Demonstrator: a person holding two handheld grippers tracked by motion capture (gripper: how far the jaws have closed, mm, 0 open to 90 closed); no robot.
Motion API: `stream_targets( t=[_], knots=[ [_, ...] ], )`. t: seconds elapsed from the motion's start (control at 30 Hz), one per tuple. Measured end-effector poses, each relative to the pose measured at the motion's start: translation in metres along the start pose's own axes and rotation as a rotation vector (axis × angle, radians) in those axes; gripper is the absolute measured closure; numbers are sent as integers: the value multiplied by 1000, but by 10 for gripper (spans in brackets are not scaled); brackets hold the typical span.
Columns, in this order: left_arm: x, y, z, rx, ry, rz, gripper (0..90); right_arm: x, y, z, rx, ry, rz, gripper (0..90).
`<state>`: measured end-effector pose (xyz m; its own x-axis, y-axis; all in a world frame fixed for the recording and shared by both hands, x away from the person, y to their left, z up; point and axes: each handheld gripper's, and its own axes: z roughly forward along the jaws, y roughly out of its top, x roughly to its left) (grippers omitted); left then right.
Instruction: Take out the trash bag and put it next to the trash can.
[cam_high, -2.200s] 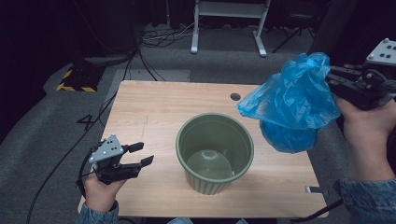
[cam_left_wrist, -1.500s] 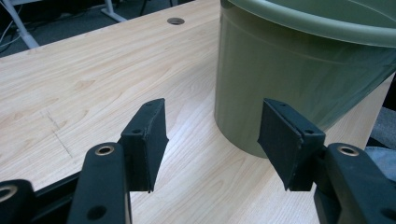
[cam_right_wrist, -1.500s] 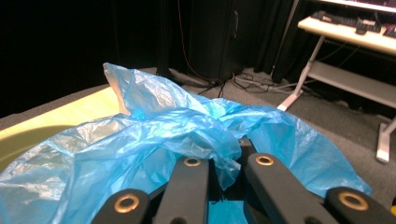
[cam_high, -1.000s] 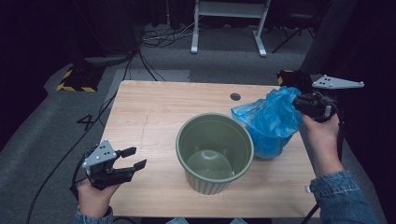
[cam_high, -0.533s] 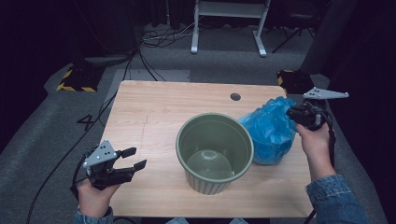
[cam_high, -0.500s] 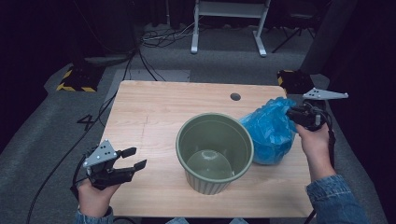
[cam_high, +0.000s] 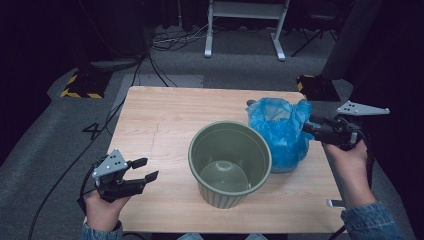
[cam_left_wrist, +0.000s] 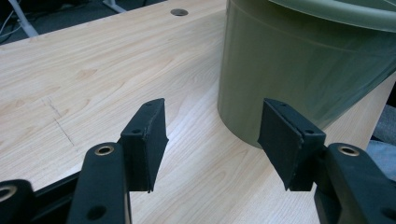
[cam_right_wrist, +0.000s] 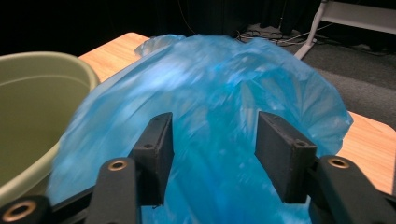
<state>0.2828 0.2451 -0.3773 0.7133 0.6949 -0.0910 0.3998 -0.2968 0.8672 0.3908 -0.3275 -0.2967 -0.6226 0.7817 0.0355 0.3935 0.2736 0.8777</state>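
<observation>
Between your right gripper's (cam_right_wrist: 210, 154) spread jaws the blue bag (cam_high: 280, 131) stands loose, so it may slump before your empty, open left gripper (cam_high: 142, 170) steadies the green bin (cam_high: 229, 163).

The bag (cam_high: 280, 132), right of centre, is translucent bright blue. The bucket (cam_high: 230, 167) at centre is plain olive green. The tabletop (cam_high: 165, 117) is pale wood grain. Both tongs have black jaws. At upper left, a floor block (cam_high: 80, 85) carries yellow-and-black stripes.
</observation>
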Motion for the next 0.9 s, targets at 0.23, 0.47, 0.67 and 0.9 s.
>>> stream_targets(
  t=[0.23,0.47,0.67,0.9],
  knots=[
    [1,-2,0,8,5,2,414,8,-18,-23,7,-16,-30,423],
    [2,-7,1,24,12,-5,409,8,-39,-34,20,-36,-42,365],
    [5,-13,2,28,34,6,379,7,-64,-42,50,-58,-53,325],
    [10,-27,3,36,70,27,368,2,-90,-44,72,-69,-32,308]
  ],
)
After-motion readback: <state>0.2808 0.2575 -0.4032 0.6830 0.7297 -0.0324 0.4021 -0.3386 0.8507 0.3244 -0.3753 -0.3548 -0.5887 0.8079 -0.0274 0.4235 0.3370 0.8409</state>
